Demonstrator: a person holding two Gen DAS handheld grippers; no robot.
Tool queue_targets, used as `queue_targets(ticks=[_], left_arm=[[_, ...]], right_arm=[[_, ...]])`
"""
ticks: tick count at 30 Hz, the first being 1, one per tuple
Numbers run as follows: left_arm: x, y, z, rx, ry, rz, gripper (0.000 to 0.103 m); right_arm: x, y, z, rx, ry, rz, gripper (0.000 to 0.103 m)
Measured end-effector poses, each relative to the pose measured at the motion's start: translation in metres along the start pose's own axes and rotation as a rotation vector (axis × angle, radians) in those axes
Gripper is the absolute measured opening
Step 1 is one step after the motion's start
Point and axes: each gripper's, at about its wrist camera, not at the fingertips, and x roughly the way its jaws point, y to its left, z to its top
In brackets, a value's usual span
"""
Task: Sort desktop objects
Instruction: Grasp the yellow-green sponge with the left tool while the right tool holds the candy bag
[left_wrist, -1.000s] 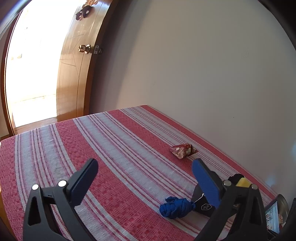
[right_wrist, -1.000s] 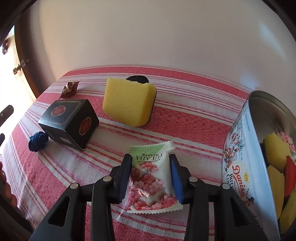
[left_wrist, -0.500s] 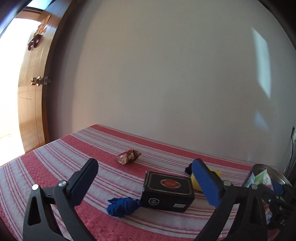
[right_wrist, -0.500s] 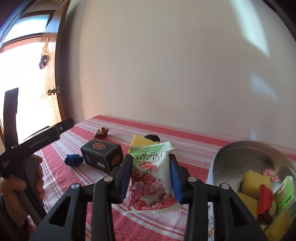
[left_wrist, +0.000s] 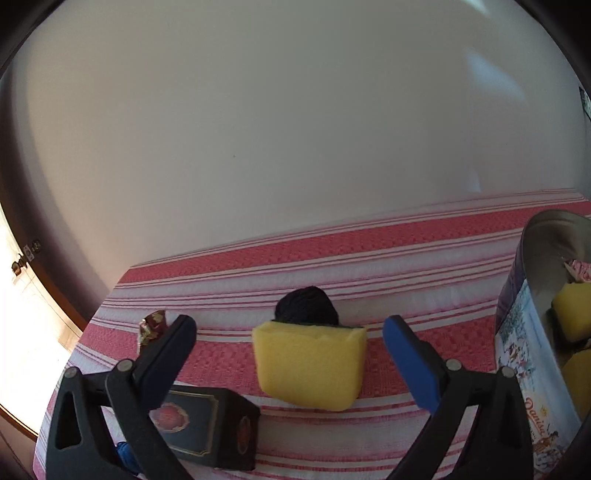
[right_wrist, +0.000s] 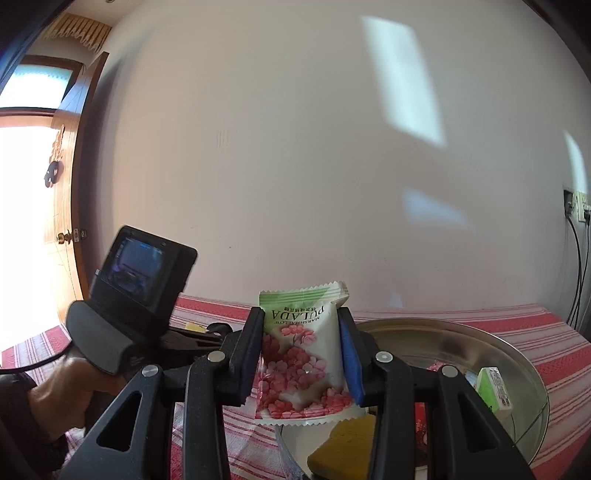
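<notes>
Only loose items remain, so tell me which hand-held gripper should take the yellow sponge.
Left. The left hand-held gripper stands open with the yellow sponge framed between its fingers; the right hand-held gripper is shut on the marshmallow packet.

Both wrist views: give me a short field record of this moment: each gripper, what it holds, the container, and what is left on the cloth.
right gripper: shut on marshmallow packet, by the tin's near rim
left gripper: open, empty, aimed at yellow sponge
tin: open, holds yellow sponges and small packets
left on striped cloth: yellow sponge, black box, dark yarn ball, red foil wrapper
person's hand: grips left gripper's handle
</notes>
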Motion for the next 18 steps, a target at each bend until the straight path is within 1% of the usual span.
queue_targets(ticks=[1, 3, 4, 5, 6, 8, 9, 10, 11, 12, 15, 18], left_arm=[[0.007, -0.005, 0.001, 0.004, 0.023, -0.012, 0.102], [0.022, -0.011, 0.001, 0.003, 0.085, 0.01, 0.1], [0.029, -0.011, -0.002, -0.01, 0.118, 0.007, 0.1], [0.037, -0.011, -0.004, -0.026, 0.158, -0.008, 0.099], [0.042, -0.009, -0.008, -0.039, 0.196, -0.026, 0.096], [0.047, -0.006, -0.01, -0.065, 0.226, -0.05, 0.091], [0.047, -0.002, -0.011, -0.082, 0.224, -0.066, 0.087], [0.045, 0.002, -0.011, -0.101, 0.215, -0.082, 0.08], [0.043, 0.007, -0.012, -0.123, 0.203, -0.1, 0.075], [0.042, 0.011, -0.013, -0.135, 0.193, -0.118, 0.067], [0.036, 0.016, -0.016, -0.144, 0.172, -0.166, 0.065], [0.016, 0.021, -0.021, -0.166, 0.103, -0.254, 0.065]], right_arm=[[0.002, -0.003, 0.0, 0.016, 0.006, 0.006, 0.042], [0.002, -0.004, 0.001, 0.031, 0.009, 0.008, 0.042], [0.003, -0.004, 0.001, 0.032, 0.01, 0.008, 0.042], [0.004, -0.004, 0.002, 0.034, 0.01, 0.01, 0.042], [0.004, -0.004, 0.002, 0.037, 0.009, 0.012, 0.042], [0.008, 0.0, 0.002, 0.043, 0.011, 0.017, 0.042], [0.009, 0.001, 0.002, 0.045, 0.011, 0.018, 0.042], [0.006, -0.004, 0.003, 0.045, 0.013, 0.02, 0.042], [0.001, -0.009, 0.004, 0.045, 0.015, 0.02, 0.042], [0.003, -0.017, 0.005, 0.044, 0.018, 0.02, 0.042], [-0.005, -0.015, 0.002, 0.05, 0.015, 0.011, 0.042], [-0.009, -0.016, -0.001, 0.053, 0.006, -0.008, 0.042]])
